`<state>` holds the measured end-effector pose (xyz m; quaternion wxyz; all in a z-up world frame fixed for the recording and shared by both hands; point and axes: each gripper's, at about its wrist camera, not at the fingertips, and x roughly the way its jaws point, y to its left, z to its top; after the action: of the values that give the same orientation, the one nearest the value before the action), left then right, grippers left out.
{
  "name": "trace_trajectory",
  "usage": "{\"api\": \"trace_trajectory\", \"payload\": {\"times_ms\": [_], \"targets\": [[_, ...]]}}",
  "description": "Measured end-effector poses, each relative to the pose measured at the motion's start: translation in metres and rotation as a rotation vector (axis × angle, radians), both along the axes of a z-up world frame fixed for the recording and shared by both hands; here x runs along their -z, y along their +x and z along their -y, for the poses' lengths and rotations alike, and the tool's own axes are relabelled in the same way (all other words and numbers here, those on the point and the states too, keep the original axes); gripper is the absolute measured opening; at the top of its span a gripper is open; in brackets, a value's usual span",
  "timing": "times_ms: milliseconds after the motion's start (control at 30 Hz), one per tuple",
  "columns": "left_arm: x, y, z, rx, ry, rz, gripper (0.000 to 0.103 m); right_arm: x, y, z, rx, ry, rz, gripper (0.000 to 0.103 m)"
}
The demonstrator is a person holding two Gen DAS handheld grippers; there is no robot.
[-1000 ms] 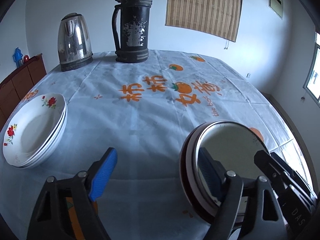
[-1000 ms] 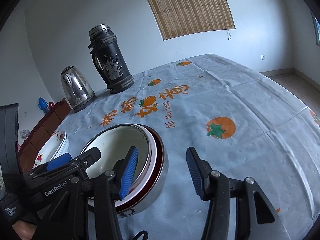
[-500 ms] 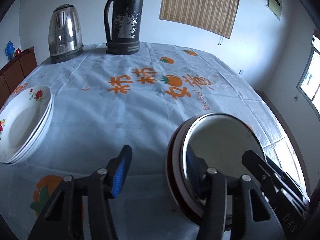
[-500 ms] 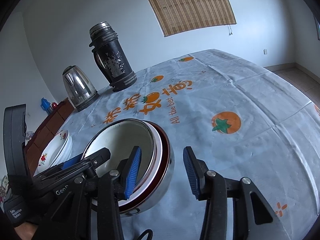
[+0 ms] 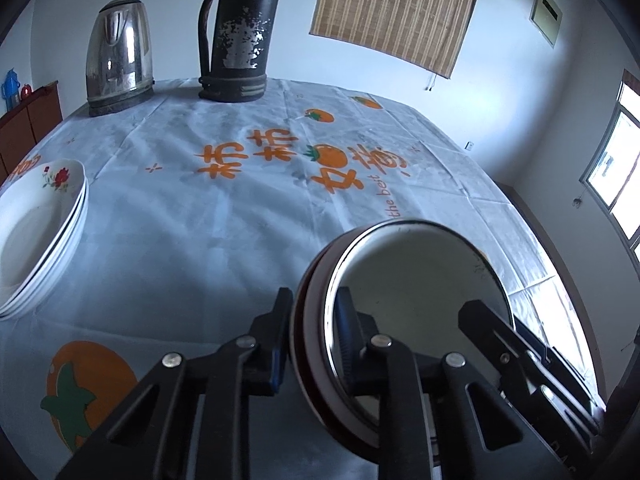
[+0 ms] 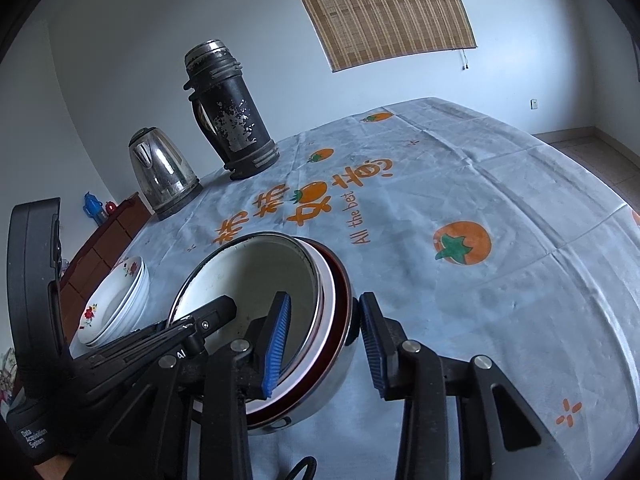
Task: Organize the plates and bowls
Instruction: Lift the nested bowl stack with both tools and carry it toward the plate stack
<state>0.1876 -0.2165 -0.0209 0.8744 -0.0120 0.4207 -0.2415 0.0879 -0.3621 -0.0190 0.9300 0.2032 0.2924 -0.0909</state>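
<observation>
Right up close, the left gripper (image 5: 310, 334) has just been closing, and its jaws now pinch the near-left rim of the nested bowls (image 5: 416, 280), one pad outside the dark red wall and the other inside the metal bowl. The right gripper (image 6: 322, 340) has been closing as well and straddles the opposite rim (image 6: 334, 292). Its blue inner pad (image 6: 276, 344) stands clear inside the bowl, and the outer pad (image 6: 370, 340) sits just beside the steel wall, so whether it presses I cannot tell.

The stack is a steel bowl with a white one and a dark red one nested in it and a metal-rimmed bowl on top, whose inside looks bare. It rests on the tablecloth (image 6: 480, 320) at the near edge of the table.

On the left gripper's body, seen from the right wrist, small white lettering reads "Data Acquisition System" (image 6: 34, 438).

Further left, well apart from the bowls, a pile of white plates (image 5: 36, 232) with red flower prints sits with nothing in it.

Across the cloth run orange characters, persimmon pictures and the words "All the best" (image 6: 362, 220).

At the far side stand a steel kettle (image 5: 120, 54) and a worn black thermos (image 5: 238, 36), near each other. A bamboo blind (image 5: 396, 12) hangs on the wall behind.
</observation>
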Motion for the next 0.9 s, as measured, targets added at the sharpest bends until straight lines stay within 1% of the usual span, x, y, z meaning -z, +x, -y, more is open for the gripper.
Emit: {"api": "trace_trajectory", "payload": {"times_ms": [100,267,467,633,733,900], "targets": [[0.000,0.000,-0.001,0.000,0.000,0.000,0.020,-0.001,-0.001,-0.001,0.004,-0.004,0.003,0.037],[-0.002,-0.003,-0.001,0.005,0.007,0.006,0.020,-0.003,-0.003,-0.001,0.016,-0.005,0.003,0.031],[-0.004,-0.008,-0.001,0.007,0.021,0.021,0.020,-0.004,-0.006,-0.002,0.026,-0.001,0.003,0.030],[-0.010,-0.015,-0.001,0.009,0.027,0.059,0.020,-0.009,-0.011,-0.006,0.037,-0.023,0.027,0.030],[-0.012,-0.018,-0.001,0.007,0.041,0.079,0.019,-0.008,-0.013,-0.006,0.034,-0.012,0.026,0.030],[-0.011,-0.021,-0.002,0.012,0.046,0.079,0.020,-0.007,-0.017,-0.007,0.038,-0.001,0.023,0.030]]}}
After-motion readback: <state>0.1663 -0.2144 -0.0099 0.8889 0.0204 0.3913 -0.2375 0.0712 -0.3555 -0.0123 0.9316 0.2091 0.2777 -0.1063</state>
